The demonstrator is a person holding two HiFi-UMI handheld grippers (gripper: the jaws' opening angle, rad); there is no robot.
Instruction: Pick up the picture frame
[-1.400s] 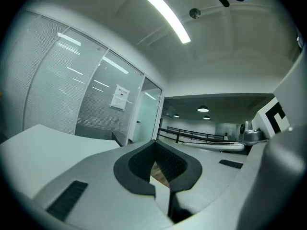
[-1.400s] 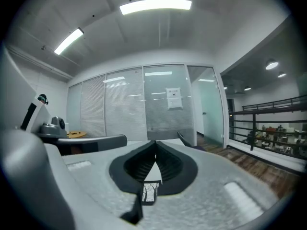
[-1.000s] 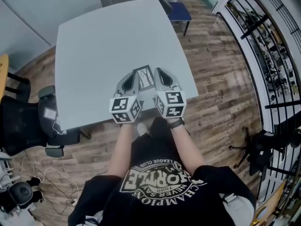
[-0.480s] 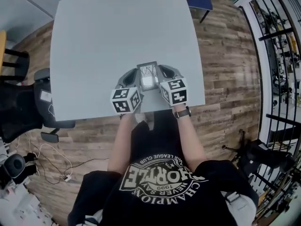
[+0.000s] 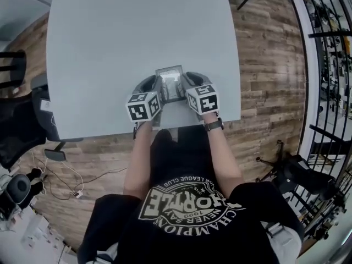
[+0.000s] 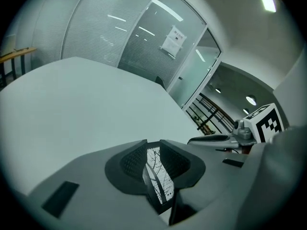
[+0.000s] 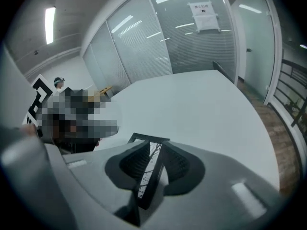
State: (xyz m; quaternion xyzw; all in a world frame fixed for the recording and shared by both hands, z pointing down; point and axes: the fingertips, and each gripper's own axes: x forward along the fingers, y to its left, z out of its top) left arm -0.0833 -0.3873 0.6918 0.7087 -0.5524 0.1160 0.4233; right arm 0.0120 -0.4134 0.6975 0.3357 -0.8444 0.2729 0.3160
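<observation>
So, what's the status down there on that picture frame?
Left gripper, right gripper: jaws opening, picture frame between them. Frame on table, not yet lifted. Nothing in the way.

Both forearms reached forward, angled down. Left gripper [image 6: 153, 161] and right gripper [image 7: 153, 166] were opening their fingers [image 7: 134, 166] astride the picture frame [image 5: 170, 84].
</observation>
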